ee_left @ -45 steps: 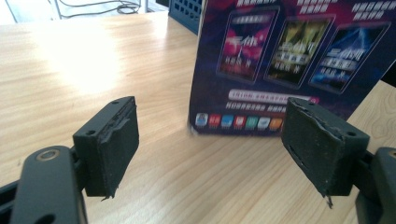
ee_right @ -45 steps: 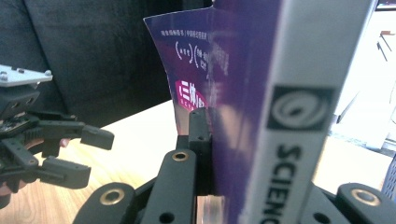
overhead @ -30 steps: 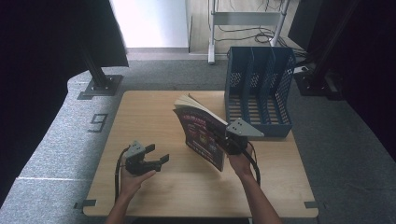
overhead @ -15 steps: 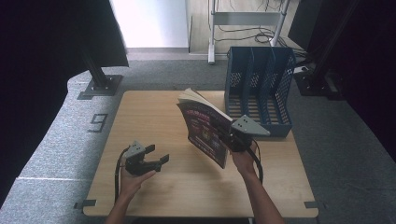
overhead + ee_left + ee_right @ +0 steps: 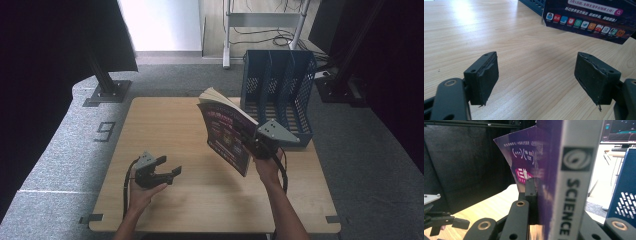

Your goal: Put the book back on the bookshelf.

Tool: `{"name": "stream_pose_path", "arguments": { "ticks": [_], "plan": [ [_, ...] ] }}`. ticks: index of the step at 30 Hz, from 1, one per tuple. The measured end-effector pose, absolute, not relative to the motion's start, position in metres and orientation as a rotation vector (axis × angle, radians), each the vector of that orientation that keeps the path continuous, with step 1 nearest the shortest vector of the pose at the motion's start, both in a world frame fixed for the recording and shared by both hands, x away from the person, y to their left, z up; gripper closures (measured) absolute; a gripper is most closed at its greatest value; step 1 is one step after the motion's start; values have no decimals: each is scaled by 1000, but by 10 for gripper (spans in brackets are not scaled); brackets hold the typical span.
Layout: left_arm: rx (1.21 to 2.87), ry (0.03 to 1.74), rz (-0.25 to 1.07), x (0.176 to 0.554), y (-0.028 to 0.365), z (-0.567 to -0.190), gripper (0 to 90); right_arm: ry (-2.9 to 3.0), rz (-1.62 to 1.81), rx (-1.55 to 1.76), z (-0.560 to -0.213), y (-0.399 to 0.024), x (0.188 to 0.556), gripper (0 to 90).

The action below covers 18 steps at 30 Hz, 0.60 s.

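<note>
Down at the left of the tabletop (image 5: pixel 165 117), the left claw (image 5: pixel 170 166) rests low in the person's hand with its jaws spread wide apart and nothing between them, pointing toward the middle. Right of it, the right claw (image 5: pixel 250 142) is clamped on the spine edge of a purple magazine (image 5: pixel 225 137), holding it upright and clear of the wood, its pages fanning at the top. Just beyond stands the blue file rack (image 5: pixel 277 95), at the far right corner.

Right claw (image 5: pixel 248 145) lifted magazine (image 5: pixel 226 131) higher off bench (image 5: pixel 165 125), shifted it toward blue file rack (image 5: pixel 278 90); magazine now more upright, lower edge clear of benchtop.
</note>
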<state>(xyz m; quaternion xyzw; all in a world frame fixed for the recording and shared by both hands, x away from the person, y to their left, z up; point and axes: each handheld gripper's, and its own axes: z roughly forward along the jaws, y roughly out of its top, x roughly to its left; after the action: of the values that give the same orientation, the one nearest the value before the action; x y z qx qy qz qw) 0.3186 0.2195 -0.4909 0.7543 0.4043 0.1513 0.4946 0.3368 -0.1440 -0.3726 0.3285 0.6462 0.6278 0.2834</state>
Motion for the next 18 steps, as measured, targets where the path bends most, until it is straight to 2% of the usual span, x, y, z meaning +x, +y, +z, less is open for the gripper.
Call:
{"name": "stream_pose_path", "arguments": {
  "ticks": [18],
  "plan": [
    [1825, 987, 362, 318, 221, -491, 197, 1663, 1677, 906, -359, -160, 340, 818]
  ]
}}
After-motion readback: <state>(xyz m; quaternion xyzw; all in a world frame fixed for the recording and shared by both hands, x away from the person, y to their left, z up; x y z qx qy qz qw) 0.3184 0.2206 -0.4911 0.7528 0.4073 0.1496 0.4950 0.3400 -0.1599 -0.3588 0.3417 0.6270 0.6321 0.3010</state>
